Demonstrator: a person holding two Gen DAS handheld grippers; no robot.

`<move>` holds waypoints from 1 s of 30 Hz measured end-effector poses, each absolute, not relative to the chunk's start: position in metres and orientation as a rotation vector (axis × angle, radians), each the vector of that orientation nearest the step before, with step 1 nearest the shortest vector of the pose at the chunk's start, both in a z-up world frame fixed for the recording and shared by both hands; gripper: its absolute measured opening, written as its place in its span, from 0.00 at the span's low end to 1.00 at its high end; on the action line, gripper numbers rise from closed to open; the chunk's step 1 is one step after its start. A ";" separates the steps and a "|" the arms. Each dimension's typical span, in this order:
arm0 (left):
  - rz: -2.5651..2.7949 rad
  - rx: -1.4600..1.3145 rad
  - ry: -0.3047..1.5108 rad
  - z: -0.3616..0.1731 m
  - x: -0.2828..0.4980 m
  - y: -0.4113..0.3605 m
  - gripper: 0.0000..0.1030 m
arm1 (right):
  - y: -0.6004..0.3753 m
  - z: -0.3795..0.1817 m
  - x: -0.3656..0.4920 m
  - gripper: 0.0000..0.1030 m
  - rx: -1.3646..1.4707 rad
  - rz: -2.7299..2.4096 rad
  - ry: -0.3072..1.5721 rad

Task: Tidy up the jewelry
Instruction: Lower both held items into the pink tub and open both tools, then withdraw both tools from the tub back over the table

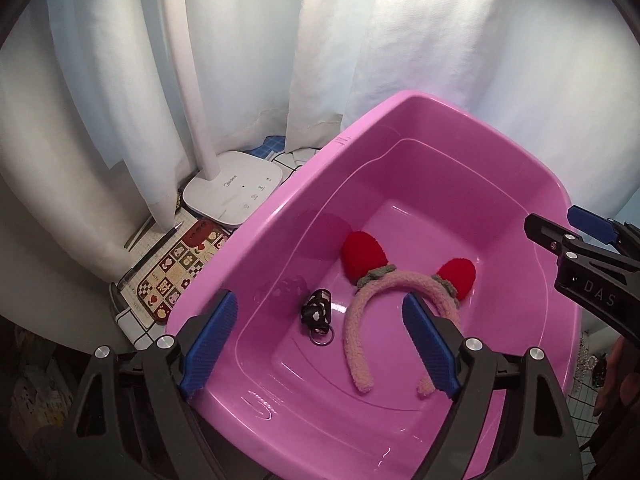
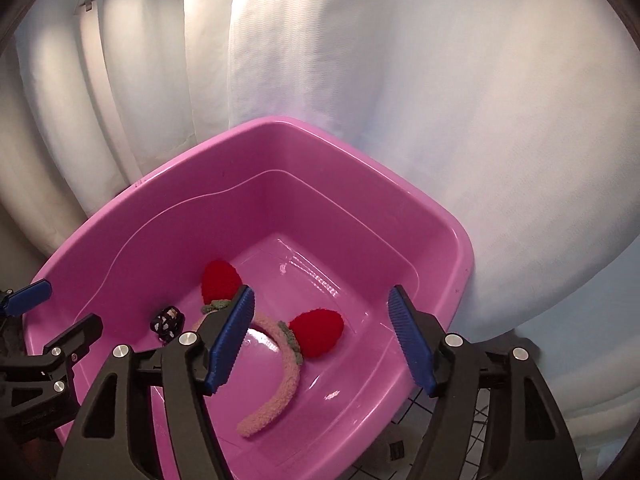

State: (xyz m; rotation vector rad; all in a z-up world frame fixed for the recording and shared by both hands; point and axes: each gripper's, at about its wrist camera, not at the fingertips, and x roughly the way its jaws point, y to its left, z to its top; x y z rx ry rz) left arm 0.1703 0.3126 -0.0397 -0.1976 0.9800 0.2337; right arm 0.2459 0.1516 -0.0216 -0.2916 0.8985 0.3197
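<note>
Pink tub (image 1: 256, 240) holds a fuzzy headband (image 1: 362, 344); both hand-held grippers, left (image 1: 320, 340) and right (image 2: 320, 336), hover spread and empty.

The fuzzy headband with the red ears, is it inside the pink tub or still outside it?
Inside. The headband lies flat on the pink tub's floor beside a small black hair tie, with neither claw touching it.
</note>
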 end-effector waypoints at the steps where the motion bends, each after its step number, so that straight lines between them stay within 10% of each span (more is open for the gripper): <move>1: 0.232 -0.198 0.979 -0.039 0.169 0.312 0.81 | 0.150 -0.020 0.244 0.65 -0.281 0.322 0.897; 30: 0.263 -0.128 0.880 0.004 0.095 0.239 0.81 | 0.062 0.031 0.136 0.65 -0.138 0.395 0.745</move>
